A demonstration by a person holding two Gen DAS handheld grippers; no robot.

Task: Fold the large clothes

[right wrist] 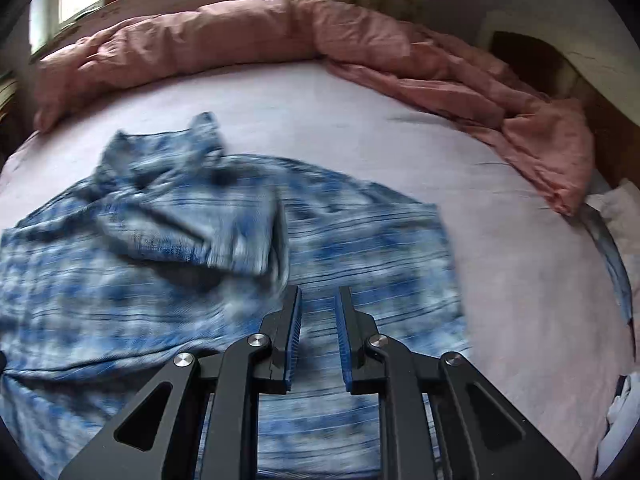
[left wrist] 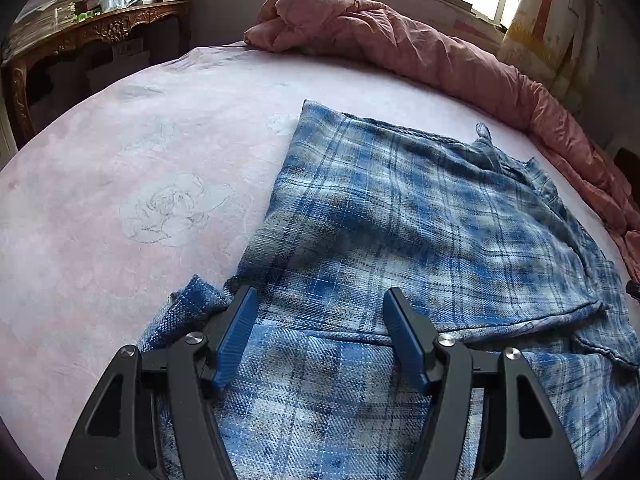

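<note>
Now: plaid shirt (left wrist: 420,216) flat on bed (left wrist: 120,160), directly under both grippers.
Left gripper (left wrist: 318,304) wide apart, empty, nearest loose left edge; right gripper (right wrist: 319,300) narrowly apart, empty, over midsection; long axis running ahead.

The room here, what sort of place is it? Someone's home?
Most likely a bedroom in a home. A blue plaid shirt lies spread on a bed with a pale pink sheet, a rumpled pink quilt is bunched along its far edge, and a carved wooden side table stands piled with papers.
</note>
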